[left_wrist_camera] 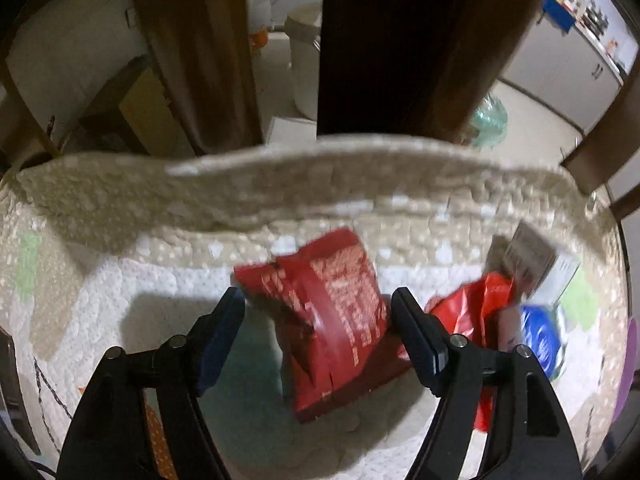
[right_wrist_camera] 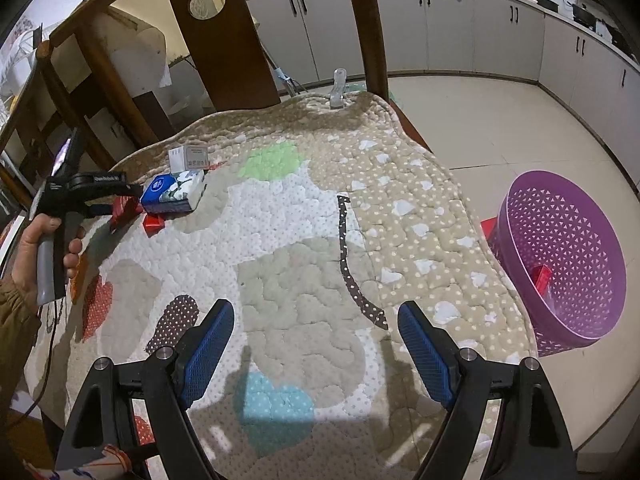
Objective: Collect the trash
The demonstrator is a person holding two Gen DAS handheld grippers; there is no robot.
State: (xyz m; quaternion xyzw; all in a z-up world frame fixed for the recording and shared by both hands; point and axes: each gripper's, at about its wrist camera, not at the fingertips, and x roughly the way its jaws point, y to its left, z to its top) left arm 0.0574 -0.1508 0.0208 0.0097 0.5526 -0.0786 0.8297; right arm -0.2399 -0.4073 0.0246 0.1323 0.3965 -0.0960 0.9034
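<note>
Red foil catches the eye first: a crumpled red snack wrapper (left_wrist_camera: 328, 320) sits between the blue pads of the left gripper (left_wrist_camera: 318, 312), its right edge up against the right-hand pad, a gap showing at the other side. Whether the pads actually press on it I cannot tell; the view is smeared. Beside it on the quilted table cover (left_wrist_camera: 120, 200) lie a second red wrapper (left_wrist_camera: 476, 316), a blue tissue pack (left_wrist_camera: 540, 340) and a small white box (left_wrist_camera: 528, 256), all bunched close together.

From the right wrist view the same cluster shows at the far left of the quilt (right_wrist_camera: 320, 240): tissue pack (right_wrist_camera: 176, 194), white box (right_wrist_camera: 190, 157), a bit of red wrapper (right_wrist_camera: 154, 222), with the left gripper (right_wrist_camera: 120, 208) down among them, held in the person's hand (right_wrist_camera: 44, 240).

The right gripper (right_wrist_camera: 316, 340) hangs over bare quilt, jaws spread wide, nothing between them. Off the table's right edge a purple plastic basket (right_wrist_camera: 568, 216) stands on the tiled floor (right_wrist_camera: 500, 120) with a red scrap (right_wrist_camera: 542, 278) inside. Wooden chairs (right_wrist_camera: 216, 32) stand behind the table.
</note>
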